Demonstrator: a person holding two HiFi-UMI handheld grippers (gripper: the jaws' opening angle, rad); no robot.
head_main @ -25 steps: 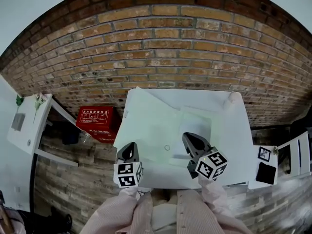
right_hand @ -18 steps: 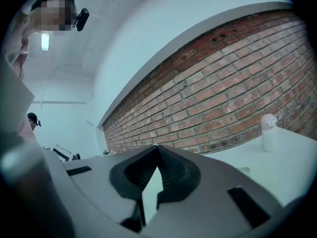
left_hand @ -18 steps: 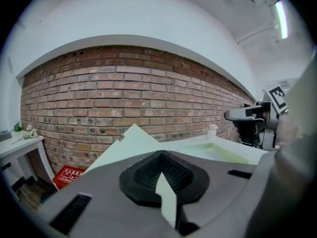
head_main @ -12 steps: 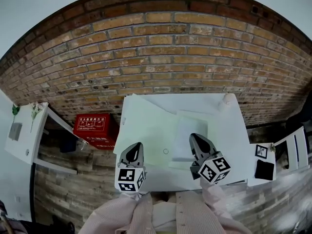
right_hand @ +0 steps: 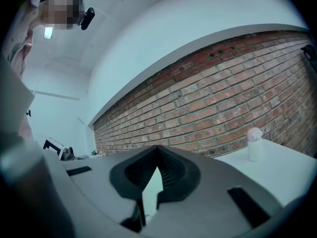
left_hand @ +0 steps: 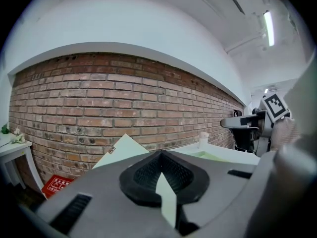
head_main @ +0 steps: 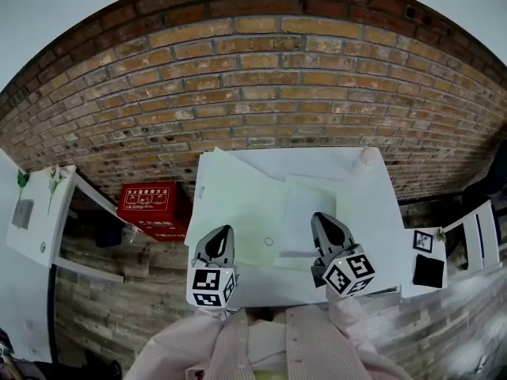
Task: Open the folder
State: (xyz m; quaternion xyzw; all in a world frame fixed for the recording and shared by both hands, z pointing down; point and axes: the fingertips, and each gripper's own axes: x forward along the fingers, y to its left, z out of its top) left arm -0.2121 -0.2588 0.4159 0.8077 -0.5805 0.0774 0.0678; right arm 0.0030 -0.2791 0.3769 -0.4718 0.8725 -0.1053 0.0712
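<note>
A pale green folder (head_main: 242, 204) lies flat on the white table (head_main: 372, 212), with a small round ring (head_main: 268, 241) near its front edge. A smaller pale green panel (head_main: 310, 212) lies beside it on the right. My left gripper (head_main: 224, 232) hovers over the folder's near left corner, shut and empty. My right gripper (head_main: 319, 218) hovers over the smaller panel's near edge, also shut with nothing in it. In the left gripper view the closed jaw tips (left_hand: 159, 152) point at the brick wall, and a folder corner (left_hand: 124, 145) shows beyond them. The right gripper view shows its jaw tips (right_hand: 157, 148) meeting.
A small white bottle (head_main: 367, 157) stands at the table's far right corner. The brick wall (head_main: 261, 77) runs right behind the table. On the floor to the left sits a red box (head_main: 146, 204), with a white side table (head_main: 40, 216) beyond it. A white stand (head_main: 467, 244) is on the right.
Both grippers have risen a little over the near table edge and tipped up toward level. The left one now reaches further over the folder. Both jaws stayed shut.
</note>
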